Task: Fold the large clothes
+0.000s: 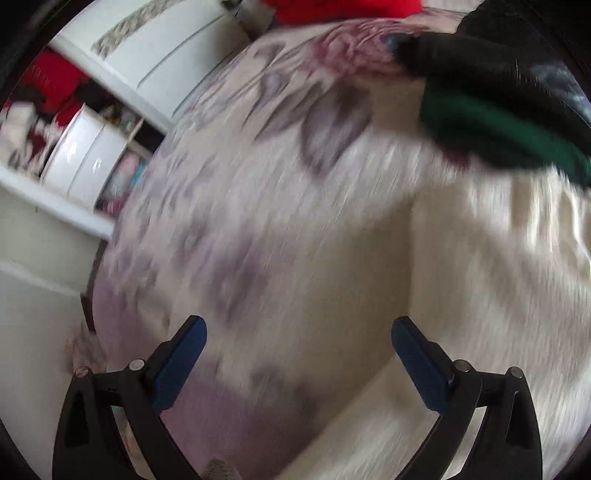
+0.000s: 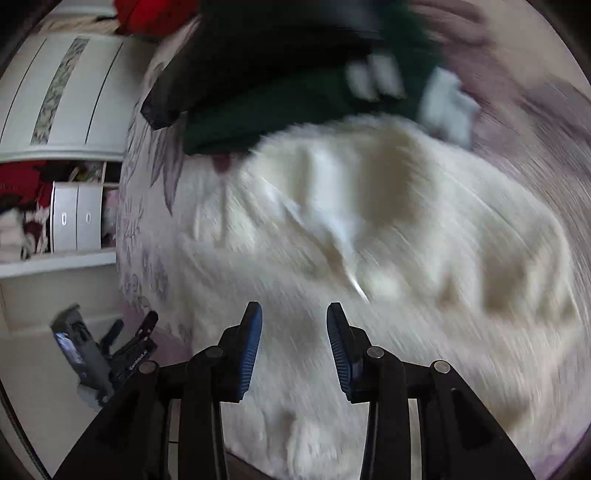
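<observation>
A large cream-white garment [image 2: 388,236] lies rumpled on a bed with a floral purple cover [image 1: 236,192]; in the left wrist view the cream garment [image 1: 491,280] fills the right side. My left gripper [image 1: 298,325] stands wide open above the bed cover with nothing between its blue pads. My right gripper [image 2: 294,314] hovers over the near part of the garment, its pads apart and empty. The left gripper [image 2: 122,343] also shows at the lower left of the right wrist view. Both views are blurred.
A stack of dark clothes, black [image 2: 266,55] over green [image 2: 288,110], sits at the far side of the bed. White wardrobe doors [image 2: 62,96] and open shelves with boxes [image 2: 75,218] stand to the left. A red item [image 1: 340,9] lies beyond the bed.
</observation>
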Tool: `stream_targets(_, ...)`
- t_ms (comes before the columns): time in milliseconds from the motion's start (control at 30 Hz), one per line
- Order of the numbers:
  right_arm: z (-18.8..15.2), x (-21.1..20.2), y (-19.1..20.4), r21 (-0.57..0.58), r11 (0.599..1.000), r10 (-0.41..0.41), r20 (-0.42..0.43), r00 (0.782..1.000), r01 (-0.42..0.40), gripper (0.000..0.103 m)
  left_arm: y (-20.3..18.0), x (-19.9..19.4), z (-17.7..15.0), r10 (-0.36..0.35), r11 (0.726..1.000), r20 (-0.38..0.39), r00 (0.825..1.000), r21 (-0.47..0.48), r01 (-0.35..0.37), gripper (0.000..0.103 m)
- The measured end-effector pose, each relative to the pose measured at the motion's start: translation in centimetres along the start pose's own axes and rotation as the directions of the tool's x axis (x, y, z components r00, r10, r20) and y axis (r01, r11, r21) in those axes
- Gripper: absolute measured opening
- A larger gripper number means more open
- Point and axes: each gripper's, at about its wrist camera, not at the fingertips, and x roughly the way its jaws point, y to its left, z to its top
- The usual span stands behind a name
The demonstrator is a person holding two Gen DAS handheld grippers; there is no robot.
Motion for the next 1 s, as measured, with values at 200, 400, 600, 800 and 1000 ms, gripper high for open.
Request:
stream_targets(200, 6.8, 9.2, 2.2, 0.039, 0.995, 0.088, -0.033, 0.996, -0.087, 0.039, -7.3, 3.9, 5.0, 0.068, 0.971, 0.061, 0.996, 0.226, -0.08, 0.103)
stream_targets(400, 7.0, 11.9, 2.5, 0.062, 0.977, 0.201, 0.033, 0.979, -0.203, 0.006, -7.5, 4.9, 4.8, 0.051, 0.972, 0.025, 0.998, 0.227, -0.055, 0.103)
stream_targets(600, 8.5, 10.4, 3.6, 0.069, 0.996, 0.054, 0.122, 0.991, -0.063, 0.006, -5.9, 2.2, 7.4, -0.039, 0.99, 0.018, 0.999, 0.136, 0.036, 0.103)
stream_targets(800, 8.1, 4.4, 0.6, 0.152, 0.987, -0.061, 0.083, 0.995, 0.048, 0.044, -9.9, 1.1, 11.2, -0.303, 0.946, -0.138, 0.943, 0.076, 0.315, 0.103)
stream_targets(1000, 6.4, 2.6, -4.7, 0.325, 0.929, -0.204, 0.048, 0.978, 0.178, 0.056, -17.9, 4.8, 11.7, -0.305, 0.927, -0.34, 0.89, 0.108, 0.359, 0.101)
